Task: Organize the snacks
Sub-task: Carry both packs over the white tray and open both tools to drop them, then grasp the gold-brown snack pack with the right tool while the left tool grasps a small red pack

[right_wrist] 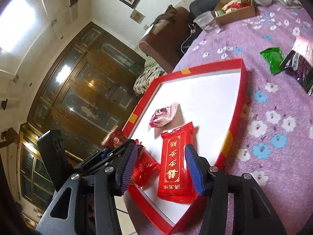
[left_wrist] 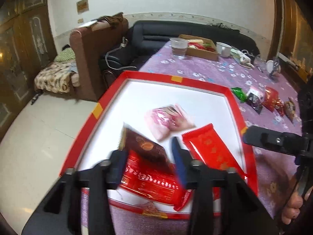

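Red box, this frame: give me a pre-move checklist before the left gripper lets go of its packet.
1. Left gripper has the red-and-brown packet between its fingers: ok, though motion blur hides how firm the contact is.
2. Packet is over the red box, inside its rim: ok.
3. Packet has free floor to land on: cannot tell; the long red packet and the pink packet lie close.
4. Right gripper is open and empty: ok.
5. Right gripper is out of the drop path: not ok, it hangs over the long red packet beside it.
6. Loose snacks left on the tablecloth: ok, green packet in view.
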{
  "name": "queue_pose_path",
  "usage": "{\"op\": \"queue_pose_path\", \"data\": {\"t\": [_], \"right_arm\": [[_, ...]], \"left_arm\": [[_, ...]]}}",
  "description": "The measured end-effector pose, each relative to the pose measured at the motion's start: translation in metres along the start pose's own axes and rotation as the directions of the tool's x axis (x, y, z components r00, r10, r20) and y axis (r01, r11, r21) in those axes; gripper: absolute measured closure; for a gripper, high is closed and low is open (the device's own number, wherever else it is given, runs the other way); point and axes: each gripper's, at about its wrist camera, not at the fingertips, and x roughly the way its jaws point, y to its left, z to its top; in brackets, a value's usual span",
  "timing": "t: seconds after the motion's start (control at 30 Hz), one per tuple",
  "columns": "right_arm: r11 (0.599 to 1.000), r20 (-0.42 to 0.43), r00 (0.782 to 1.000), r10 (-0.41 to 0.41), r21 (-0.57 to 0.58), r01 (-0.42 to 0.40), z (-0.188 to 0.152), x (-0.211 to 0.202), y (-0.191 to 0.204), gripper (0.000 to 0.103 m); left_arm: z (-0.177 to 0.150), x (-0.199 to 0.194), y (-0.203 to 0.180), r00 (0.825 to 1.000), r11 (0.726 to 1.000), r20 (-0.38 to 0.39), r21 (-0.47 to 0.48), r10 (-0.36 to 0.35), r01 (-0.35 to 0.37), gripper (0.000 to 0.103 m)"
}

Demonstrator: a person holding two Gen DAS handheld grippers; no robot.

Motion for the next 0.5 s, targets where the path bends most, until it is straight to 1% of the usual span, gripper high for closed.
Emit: {"op": "queue_pose_path", "data": {"t": [0.03, 0.1, 0.13, 0.23, 0.37, 0.5], "right_arm": [[1.000, 0.000, 1.000, -0.005, -0.002, 0.005, -0.001, -0.002, -0.002, 0.050], [1.000, 0.005, 1.000, -0.012, 0.010, 0.012, -0.001, -0.007, -0.005, 0.050], [1.000, 0.009, 1.000, -0.015, 0.022, 0.015, -0.002, -0.011, -0.009, 0.050], [0.999, 0.019, 1.000, -0.025, 0.039, 0.024, 0.000, -0.015, -0.016, 0.050], [0.998, 0.033, 0.999, -0.043, 0.053, 0.041, -0.001, -0.024, -0.024, 0.049], [0.995, 0.049, 0.997, -0.054, 0.085, 0.050, 0.002, -0.033, -0.035, 0.049]], "left_arm": [[0.000, -0.002, 0.000, 1.000, 1.000, 0.011, -0.001, 0.024, -0.024, 0.035], [0.001, -0.008, 0.001, 0.995, 0.997, 0.047, 0.001, 0.083, -0.083, 0.026], [0.002, -0.009, 0.001, 0.994, 0.995, 0.059, 0.002, 0.096, -0.096, 0.024], [0.002, -0.010, 0.001, 0.991, 0.994, 0.071, -0.001, 0.112, -0.112, 0.021], [-0.001, -0.010, -0.008, 0.993, 0.996, 0.080, -0.005, 0.085, -0.085, 0.021], [-0.002, -0.013, -0.029, 0.994, 0.996, 0.089, 0.055, 0.060, -0.065, 0.021]]}}
